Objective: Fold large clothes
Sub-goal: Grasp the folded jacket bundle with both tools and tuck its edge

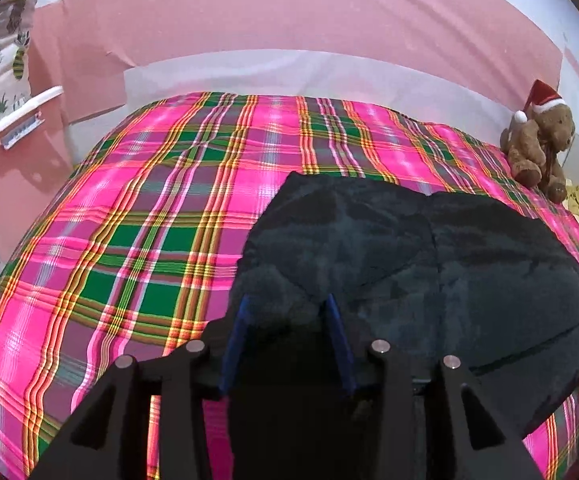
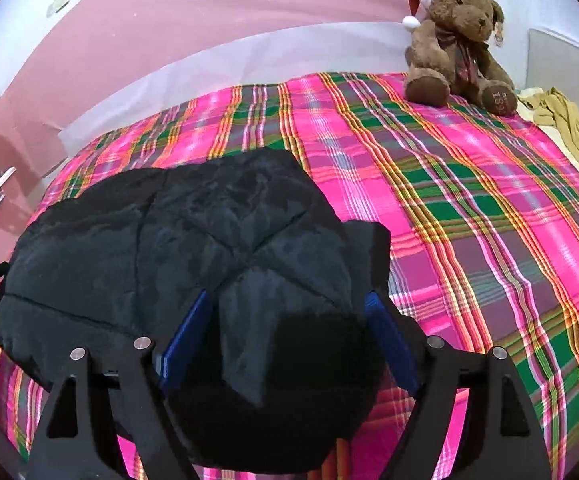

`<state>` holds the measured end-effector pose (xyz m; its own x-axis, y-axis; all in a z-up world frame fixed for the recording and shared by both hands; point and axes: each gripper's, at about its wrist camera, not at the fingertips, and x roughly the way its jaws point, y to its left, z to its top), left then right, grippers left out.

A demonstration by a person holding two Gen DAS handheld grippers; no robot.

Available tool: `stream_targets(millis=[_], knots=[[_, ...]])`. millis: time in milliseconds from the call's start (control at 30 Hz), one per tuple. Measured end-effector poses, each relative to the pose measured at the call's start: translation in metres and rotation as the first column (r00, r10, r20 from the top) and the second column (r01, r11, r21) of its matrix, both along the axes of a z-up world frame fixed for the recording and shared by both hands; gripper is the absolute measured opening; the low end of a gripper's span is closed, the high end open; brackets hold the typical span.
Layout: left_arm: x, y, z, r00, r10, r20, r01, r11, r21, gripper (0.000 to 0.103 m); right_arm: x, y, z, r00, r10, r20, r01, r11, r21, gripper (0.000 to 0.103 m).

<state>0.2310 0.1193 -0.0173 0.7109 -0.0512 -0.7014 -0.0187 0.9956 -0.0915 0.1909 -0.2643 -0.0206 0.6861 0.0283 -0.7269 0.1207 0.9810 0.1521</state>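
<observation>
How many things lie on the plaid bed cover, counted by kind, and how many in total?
Dark garments: 1, the black padded garment, with both grippers at its near edge.
Soft toys: 1, the brown teddy bear with a Santa hat.
Yellowish cloths: 1, the crumpled yellow cloth at the bed's far right edge, beside the plaid.
Total: 3

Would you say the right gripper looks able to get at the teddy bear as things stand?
Probably not yet. The right gripper seems occupied with the dark garment bunched between its fingers, and the teddy bear sits at the bed's far edge. Open plaid cover lies between, so nothing else blocks it.
</observation>
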Motion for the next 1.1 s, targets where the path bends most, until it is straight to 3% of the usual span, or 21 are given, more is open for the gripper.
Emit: stream_targets(millis=[67,267,467,733,967,1000,1033,1100], knots=[[0.003,0.009,-0.006,1.0,0.013,-0.011,-0.013,1.0,-0.02,0.043,0.003,-0.004,-0.006,1.0,0.003,-0.019,-0.003,1.0,0.022,0.079],[0.019,0.035,-0.035,0.998,-0.003,-0.065,-0.008,0.984,-0.176,0.062,0.013,-0.02,-0.024,0.999,0.004,-0.047,0.002,0.991,0.136,0.079],[0.038,0.028,-0.034,0.997,-0.029,-0.069,0.018,0.986,-0.167,0.063,0.028,-0.024,-0.021,0.998,0.004,-0.057,0.004,0.989,0.149,0.079],[0.028,0.039,-0.011,1.0,-0.023,-0.018,0.019,0.985,-0.17,0.059,0.012,-0.016,-0.005,0.999,0.011,-0.031,-0.007,0.993,0.118,0.079],[0.056,0.016,0.003,0.996,-0.082,0.018,0.083,0.99,-0.11,0.039,0.035,0.001,0.018,0.999,0.038,0.038,-0.041,0.996,0.076,0.079],[0.067,0.012,-0.003,0.995,-0.094,-0.009,0.093,0.988,-0.12,0.035,0.044,0.002,0.015,0.999,0.038,0.028,-0.04,0.997,0.072,0.076],[0.076,0.008,-0.009,0.995,-0.099,-0.03,0.095,0.988,-0.124,0.034,0.05,0.003,0.011,0.999,0.035,0.008,-0.035,0.997,0.062,0.066],[0.088,0.002,-0.017,0.993,-0.111,-0.043,0.106,0.987,-0.12,0.032,0.061,0.005,0.001,0.999,0.028,-0.034,-0.028,1.0,0.006,0.062]])
